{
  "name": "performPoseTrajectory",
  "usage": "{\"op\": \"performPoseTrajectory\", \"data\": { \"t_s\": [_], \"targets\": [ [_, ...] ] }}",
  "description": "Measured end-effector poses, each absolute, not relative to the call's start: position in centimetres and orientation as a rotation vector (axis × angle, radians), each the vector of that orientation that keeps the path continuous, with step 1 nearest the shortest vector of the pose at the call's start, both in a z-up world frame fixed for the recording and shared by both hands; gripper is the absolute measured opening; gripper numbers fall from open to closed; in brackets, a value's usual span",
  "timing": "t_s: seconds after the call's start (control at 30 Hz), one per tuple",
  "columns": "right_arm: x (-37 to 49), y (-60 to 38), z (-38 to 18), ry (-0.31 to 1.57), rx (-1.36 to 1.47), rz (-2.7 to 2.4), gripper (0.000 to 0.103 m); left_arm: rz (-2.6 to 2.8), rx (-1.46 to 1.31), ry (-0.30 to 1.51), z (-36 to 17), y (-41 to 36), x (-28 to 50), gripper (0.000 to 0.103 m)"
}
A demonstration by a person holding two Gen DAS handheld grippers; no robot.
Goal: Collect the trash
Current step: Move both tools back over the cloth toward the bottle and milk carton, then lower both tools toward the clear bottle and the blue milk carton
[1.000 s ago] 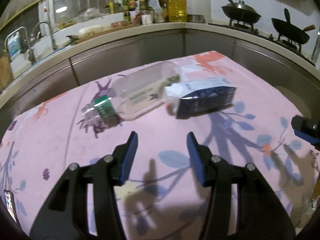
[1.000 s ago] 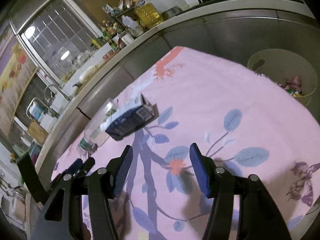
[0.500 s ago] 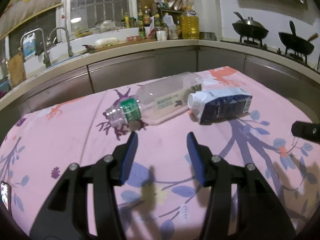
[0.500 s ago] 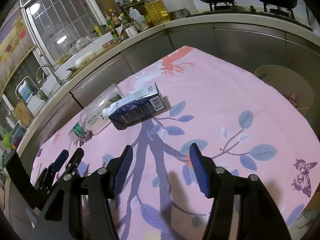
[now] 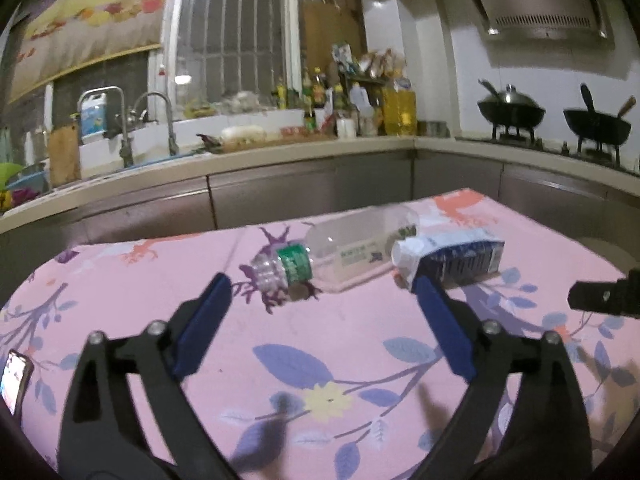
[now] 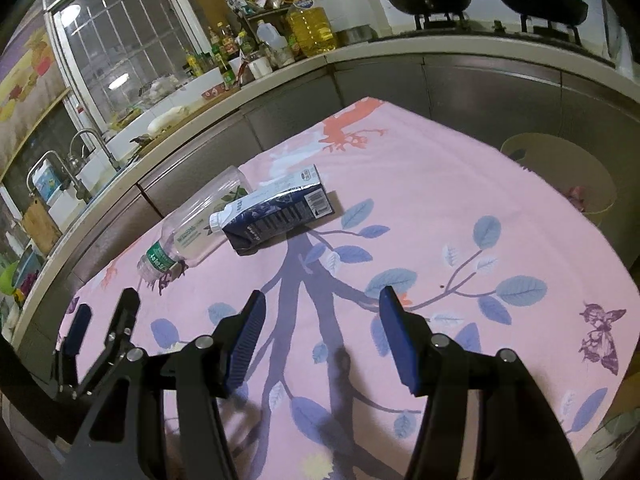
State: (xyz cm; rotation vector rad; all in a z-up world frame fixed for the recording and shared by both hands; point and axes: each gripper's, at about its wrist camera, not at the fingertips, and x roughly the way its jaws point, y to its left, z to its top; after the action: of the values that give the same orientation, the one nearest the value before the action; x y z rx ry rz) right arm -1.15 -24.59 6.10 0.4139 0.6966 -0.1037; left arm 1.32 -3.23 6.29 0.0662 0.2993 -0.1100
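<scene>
- On the left of the table, the pink cloth with blue leaves and purple branches [image 5: 132,280] runs bare to its rounded far edge, with grey cabinet fronts [image 5: 304,196] beyond a dark gap.
- A phone with a lit screen [image 5: 14,376] lies at the cloth's near left edge.
- The left gripper [image 5: 320,288], black with blue pads, has just been opening; its jaws stand wide apart above the cloth with nothing between them.
- A clear plastic bottle with a green label band [image 5: 340,256] lies on its side just ahead of the left gripper, neck toward the left, apart from both pads.
- A dark blue and white drink carton with a white cap [image 5: 452,260] lies on its side with its cap end against the bottle's right part; in the left wrist view the right pad tip overlaps its near corner, though I cannot tell whether they touch.
- The right gripper [image 6: 320,304], also black with blue pads, hovers with jaws partly apart and empty; the carton [image 6: 276,212] lies well ahead of it, slightly left.
- Right of the carton, the cloth is open to its far corner and right edge.
- A round beige bin [image 6: 560,176] stands on the floor past the right edge, with some scraps inside.
</scene>
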Motion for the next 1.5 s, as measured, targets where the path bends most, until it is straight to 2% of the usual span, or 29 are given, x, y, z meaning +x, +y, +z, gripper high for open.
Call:
{"op": "performPoseTrajectory", "data": {
  "t_s": [0.07, 0.23, 0.47, 0.73, 0.97, 1.5],
  "targets": [
    [-1.7, -24.6, 6.1, 0.686, 0.405, -0.112, 0.057, -0.092, 0.072, 0.295, 6.4, -3.4, 1.3, 0.097],
    [-2.6, -25.1, 6.0, 0.677, 0.413, -0.104, 0.057, -0.045, 0.094, 0.315, 6.4, -3.8, 1.6, 0.097],
    [-3.7, -25.0, 6.2, 0.657, 0.416, -0.044, 0.057, -0.005, 0.163, 0.444, 6.1, -2.7, 2.9, 0.097],
    [-4.3, -24.0, 6.4, 0.660, 0.440, 0.037, 0.057, 0.006, 0.121, 0.562, 7.8, 0.9, 1.8, 0.097],
    [-4.7, -23.3, 7.2, 0.645, 0.452, 0.118, 0.057, 0.022, 0.152, 0.598, 9.0, 0.8, 1.0, 0.097],
    [-4.7, -21.1, 5.4, 0.714, 0.462, 0.197, 0.057, 0.080, 0.199, 0.658, 8.3, 1.1, 0.9, 0.097]
  ]
}}
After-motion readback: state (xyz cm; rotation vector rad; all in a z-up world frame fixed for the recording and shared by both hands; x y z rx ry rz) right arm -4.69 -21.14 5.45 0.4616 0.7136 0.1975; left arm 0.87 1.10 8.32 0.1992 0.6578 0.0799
